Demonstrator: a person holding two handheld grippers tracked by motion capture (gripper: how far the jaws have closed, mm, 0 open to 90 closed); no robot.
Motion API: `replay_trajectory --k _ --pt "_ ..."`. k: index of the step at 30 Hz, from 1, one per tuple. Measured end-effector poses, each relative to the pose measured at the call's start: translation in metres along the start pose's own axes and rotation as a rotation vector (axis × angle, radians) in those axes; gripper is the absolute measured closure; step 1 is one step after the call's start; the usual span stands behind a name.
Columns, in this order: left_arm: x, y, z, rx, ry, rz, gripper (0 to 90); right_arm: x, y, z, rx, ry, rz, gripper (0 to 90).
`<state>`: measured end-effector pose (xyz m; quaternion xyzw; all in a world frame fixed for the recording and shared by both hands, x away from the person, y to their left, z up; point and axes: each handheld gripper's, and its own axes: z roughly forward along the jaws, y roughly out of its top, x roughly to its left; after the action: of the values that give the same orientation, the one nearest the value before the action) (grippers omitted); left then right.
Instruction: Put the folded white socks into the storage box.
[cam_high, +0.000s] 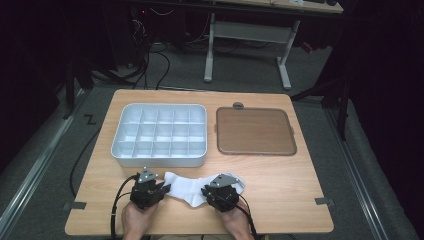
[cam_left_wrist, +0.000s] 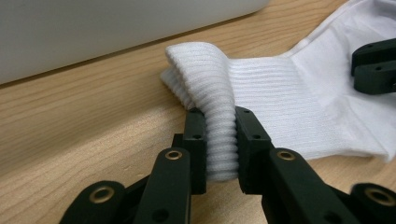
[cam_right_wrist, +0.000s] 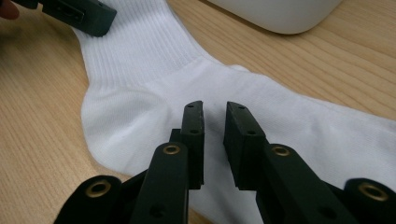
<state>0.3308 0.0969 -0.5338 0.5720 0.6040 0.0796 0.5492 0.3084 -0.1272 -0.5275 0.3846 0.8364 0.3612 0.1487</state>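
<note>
Wooden tabletop (cam_high: 280, 180), lower centre: a white sock (cam_high: 187, 188) lies left-to-right between my tongs, left gripper (cam_left_wrist: 219, 140) pinching its ribbed cuff, right gripper (cam_right_wrist: 214, 135) slightly parted above its foot.

Black tongs (cam_left_wrist: 219, 140) with brass-ringed screws, grey top plates, black cables.

White ribbed sock (cam_left_wrist: 275, 98); black tongs (cam_left_wrist: 219, 140). Pale grey compartment tray (cam_high: 159, 134), brown flat tray (cam_high: 255, 131). Light wood-grain worktop (cam_high: 280, 180).
</note>
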Motion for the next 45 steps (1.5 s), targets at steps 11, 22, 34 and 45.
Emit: replay_trajectory --k 11,22,34,45 --pt "0.000 0.008 -0.007 0.009 -0.044 -0.030 78.6 0.003 -0.001 0.000 0.002 -0.004 -0.022 79.5" --pt "-0.009 0.024 -0.018 -0.016 -0.109 -0.070 78.7 0.006 -0.003 0.002 -0.017 -0.001 -0.027 79.8" --pt "-0.021 0.038 -0.029 -0.030 -0.170 -0.068 78.8 0.009 -0.001 0.004 -0.016 0.003 -0.041 79.9" --pt "-0.030 0.048 -0.036 -0.035 -0.210 -0.075 78.7 0.017 0.004 0.010 -0.016 0.008 -0.057 79.8"
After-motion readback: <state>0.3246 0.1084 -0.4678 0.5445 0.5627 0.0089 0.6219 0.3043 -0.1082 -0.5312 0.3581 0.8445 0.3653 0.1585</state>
